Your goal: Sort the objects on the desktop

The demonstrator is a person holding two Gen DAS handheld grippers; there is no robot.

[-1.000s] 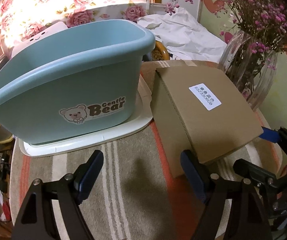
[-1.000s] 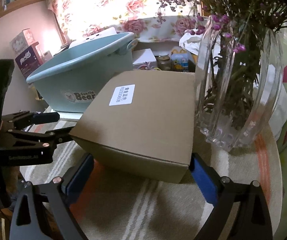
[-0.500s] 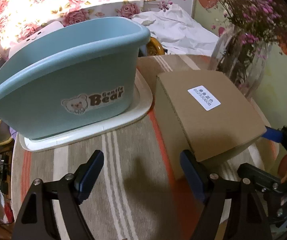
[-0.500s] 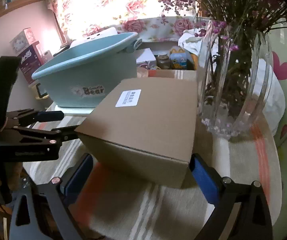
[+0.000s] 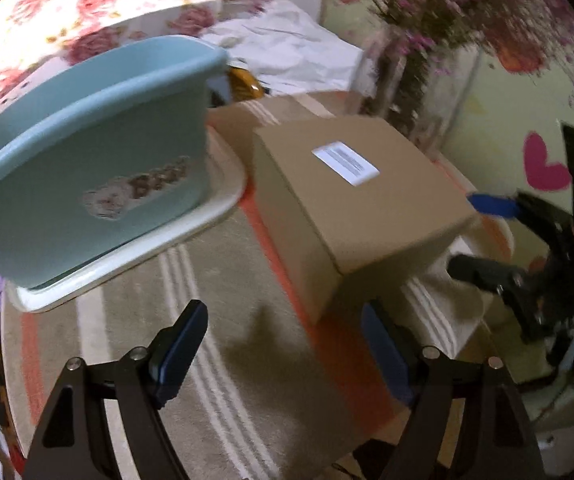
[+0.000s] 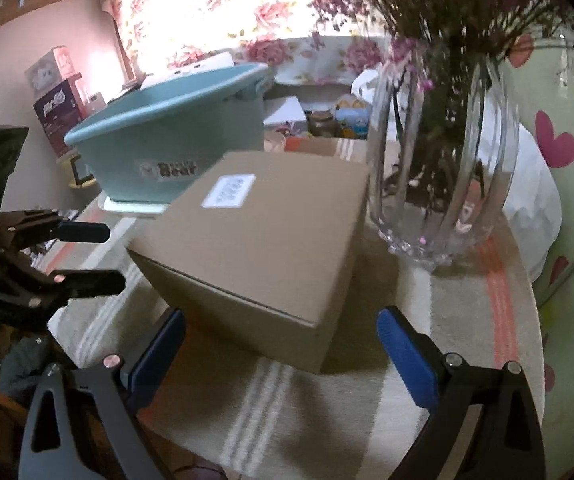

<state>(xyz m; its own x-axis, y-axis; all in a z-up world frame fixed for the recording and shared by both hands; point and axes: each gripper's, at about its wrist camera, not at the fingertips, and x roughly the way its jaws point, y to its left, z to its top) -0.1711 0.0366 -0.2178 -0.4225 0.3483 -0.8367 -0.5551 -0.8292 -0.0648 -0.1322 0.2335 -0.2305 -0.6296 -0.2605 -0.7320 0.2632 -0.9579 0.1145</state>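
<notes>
A brown cardboard box (image 5: pixel 351 200) with a white label lies on the striped tablecloth, just right of a light blue tub (image 5: pixel 87 152) that stands on a white tray (image 5: pixel 135 264). My left gripper (image 5: pixel 283 320) is open over bare cloth, its right finger near the box's front corner. In the right wrist view the box (image 6: pixel 271 240) sits ahead of my right gripper (image 6: pixel 281 320), which is open, the box's near corner between its blue pads (image 6: pixel 407 356) without touching them. Each gripper also shows in the other's view: the right gripper (image 5: pixel 483 236), the left gripper (image 6: pixel 107 256).
A tall glass vase (image 6: pixel 439 168) of pink flowers stands close against the box's right side. Jars and small packages (image 6: pixel 339 120) and white cloth (image 5: pixel 287 52) lie behind. The round table's edge (image 6: pixel 535 320) curves close on the right.
Both grippers have drawn back from the box, which now looks smaller and farther. The right fingers no longer flank its front face. The left view has rolled and blurred.
</notes>
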